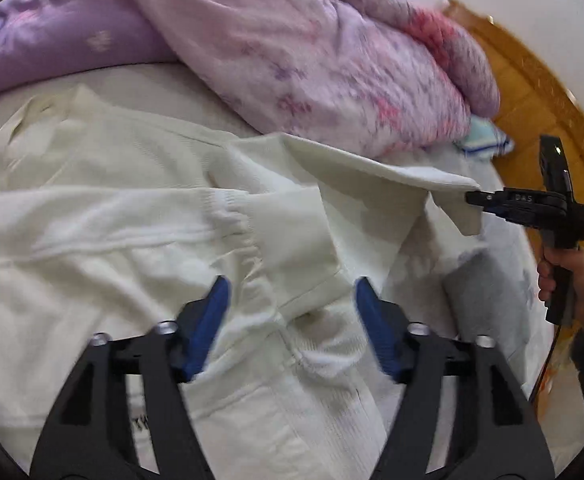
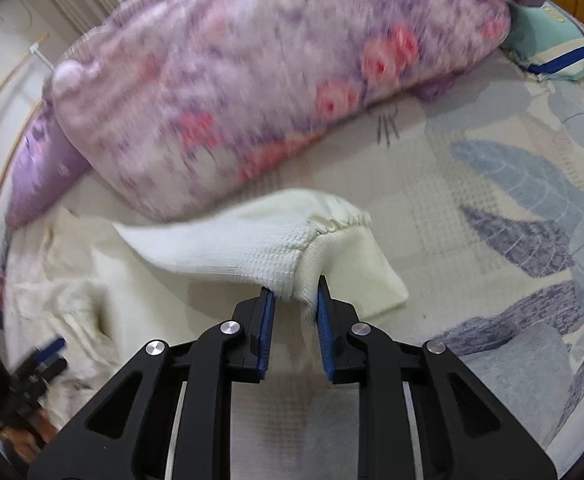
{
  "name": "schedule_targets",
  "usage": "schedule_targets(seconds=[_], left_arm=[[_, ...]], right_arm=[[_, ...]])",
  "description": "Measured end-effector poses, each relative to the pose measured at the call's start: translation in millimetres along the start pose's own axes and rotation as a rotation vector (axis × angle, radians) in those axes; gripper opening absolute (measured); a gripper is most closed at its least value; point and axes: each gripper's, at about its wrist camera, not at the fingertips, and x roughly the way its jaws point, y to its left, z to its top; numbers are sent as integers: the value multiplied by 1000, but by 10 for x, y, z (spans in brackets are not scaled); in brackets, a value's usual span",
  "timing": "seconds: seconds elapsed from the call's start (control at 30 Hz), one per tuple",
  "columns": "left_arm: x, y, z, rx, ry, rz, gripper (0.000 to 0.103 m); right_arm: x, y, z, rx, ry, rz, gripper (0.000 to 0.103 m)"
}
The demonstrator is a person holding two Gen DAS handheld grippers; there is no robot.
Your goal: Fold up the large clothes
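A cream knitted sweater [image 1: 132, 208] lies spread on the bed. My left gripper [image 1: 292, 282] hovers just above its middle, blue pads wide apart with nothing pressed between them; it also shows small at the lower left of the right wrist view [image 2: 52, 346]. My right gripper [image 2: 295, 288] is shut on the sweater's sleeve [image 2: 244, 240] beside its ribbed cuff [image 2: 351, 272], and the sleeve hangs lifted off the sheet. In the left wrist view the right gripper [image 1: 475, 198] holds that sleeve end up at the right, with a person's hand [image 1: 571, 276] on its handle.
A bulky pink and purple floral quilt [image 1: 311, 52] [image 2: 232, 100] lies heaped behind the sweater, with a purple pillow [image 1: 52, 40] to its left. A leaf-patterned sheet [image 2: 511, 184] covers the bed. A teal striped pillow [image 2: 551, 44] and a grey cloth [image 2: 523, 372] lie at the right.
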Motion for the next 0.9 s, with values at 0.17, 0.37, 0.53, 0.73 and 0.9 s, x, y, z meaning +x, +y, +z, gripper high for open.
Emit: schedule_targets(seconds=[0.17,0.37,0.53,0.73,0.9], left_arm=[[-180,399,-107,-128,29,140,81],[-558,917,-198,-187,97,270,81],[-1016,1284,-75,-243,114,260,81],[-1525,1666,-11,-371,76,128,84],[-1917,1976,-78,-465,-23,13,90]], right_arm=[[-617,117,190,71,-85,121,17],[-1146,688,365,111,-61,306,17],[-1405,1499,412,102,49,467,17],[-1167,2950,215,29,274,624,17],[-302,3958,-184,62,426,664,25]])
